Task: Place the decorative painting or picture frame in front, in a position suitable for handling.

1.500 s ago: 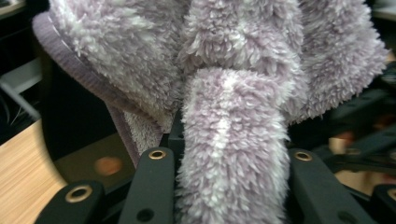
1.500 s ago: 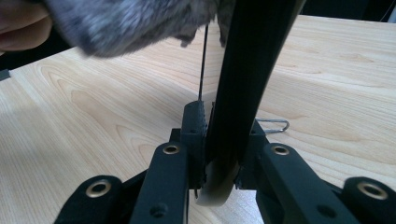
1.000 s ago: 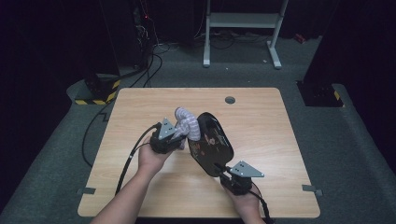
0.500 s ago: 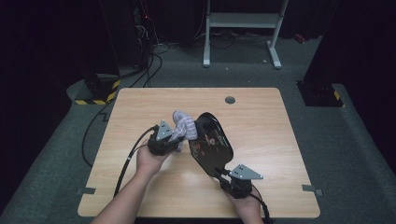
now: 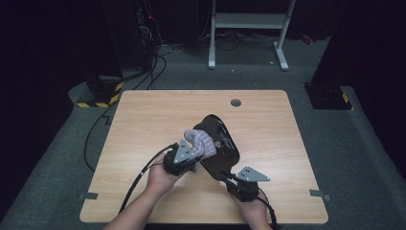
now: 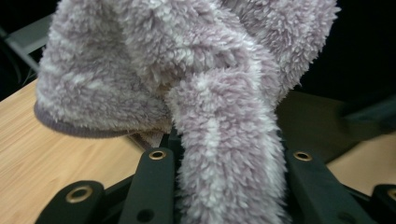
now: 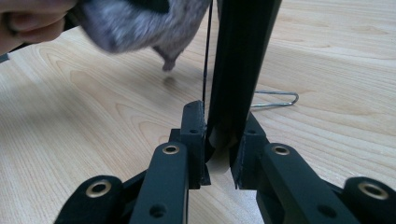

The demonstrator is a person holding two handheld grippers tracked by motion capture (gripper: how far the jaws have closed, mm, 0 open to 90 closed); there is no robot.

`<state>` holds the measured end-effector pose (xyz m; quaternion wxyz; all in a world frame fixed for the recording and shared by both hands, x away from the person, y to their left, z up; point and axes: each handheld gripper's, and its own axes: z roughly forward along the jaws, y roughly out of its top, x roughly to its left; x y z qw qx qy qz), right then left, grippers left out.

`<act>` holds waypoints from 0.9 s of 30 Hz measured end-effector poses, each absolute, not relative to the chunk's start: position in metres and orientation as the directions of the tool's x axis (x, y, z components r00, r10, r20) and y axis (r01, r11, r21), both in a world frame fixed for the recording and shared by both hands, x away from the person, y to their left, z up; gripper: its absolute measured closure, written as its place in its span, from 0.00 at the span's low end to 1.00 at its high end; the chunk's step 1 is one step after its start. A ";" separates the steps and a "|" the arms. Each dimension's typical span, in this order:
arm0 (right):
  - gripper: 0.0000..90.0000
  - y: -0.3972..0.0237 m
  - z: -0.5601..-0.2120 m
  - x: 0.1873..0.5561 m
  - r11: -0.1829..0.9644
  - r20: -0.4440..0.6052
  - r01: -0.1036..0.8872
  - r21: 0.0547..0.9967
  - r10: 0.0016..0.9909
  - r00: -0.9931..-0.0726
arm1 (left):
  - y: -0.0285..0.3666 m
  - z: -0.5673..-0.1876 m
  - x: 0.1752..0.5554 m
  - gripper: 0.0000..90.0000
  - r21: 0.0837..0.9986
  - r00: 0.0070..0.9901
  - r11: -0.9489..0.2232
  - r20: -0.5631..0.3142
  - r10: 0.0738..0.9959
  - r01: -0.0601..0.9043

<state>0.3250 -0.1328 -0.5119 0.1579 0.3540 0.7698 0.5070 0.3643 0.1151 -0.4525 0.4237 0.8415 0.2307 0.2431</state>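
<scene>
A fluffy lilac sock point(image 5: 203, 140) hangs from my left gripper point(image 5: 198, 152), which is shut on a strip of it. The left gripper view shows that strip of the sock point(image 6: 224, 154) pinched between the two black jaws, with the rest bunched above. A flat black board point(image 5: 222, 148) stands tilted over the table, and my right gripper point(image 5: 230, 178) is shut on its lower end. In the right gripper view the jaws of the right gripper point(image 7: 219, 140) clamp the board's edge point(image 7: 238, 56), and the sock point(image 7: 140, 23) hangs at the upper left. The sock lies against the board's left face.
The wooden table point(image 5: 143, 120) has a round cable hole point(image 5: 235, 102) near its far edge. A bent metal wire loop point(image 7: 275, 99) lies on the table behind the board. A white rack point(image 5: 249, 21) and floor cables point(image 5: 153, 52) stand beyond the table.
My left hand has carried the sock to the right and nearer, up against the black board. The right hand and the board have stayed where they were.
</scene>
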 end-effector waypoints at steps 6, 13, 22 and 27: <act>0.86 -0.133 -0.512 0.325 0.235 0.116 0.385 0.892 0.705 -0.700 | 0.094 -0.455 0.340 0.75 0.819 0.817 -0.557 0.222 0.532 0.140; 0.86 -0.133 -0.512 0.325 0.234 0.119 0.387 0.892 0.705 -0.699 | 0.080 -0.455 0.326 0.75 0.807 0.822 -0.584 0.270 0.501 0.091; 0.86 -0.133 -0.511 0.326 0.232 0.120 0.387 0.892 0.705 -0.699 | 0.110 -0.457 0.361 0.75 0.827 0.776 -0.528 0.199 0.598 0.194; 0.86 -0.133 -0.512 0.326 0.233 0.118 0.386 0.892 0.705 -0.700 | 0.134 -0.460 0.385 0.75 0.825 0.722 -0.500 0.176 0.670 0.263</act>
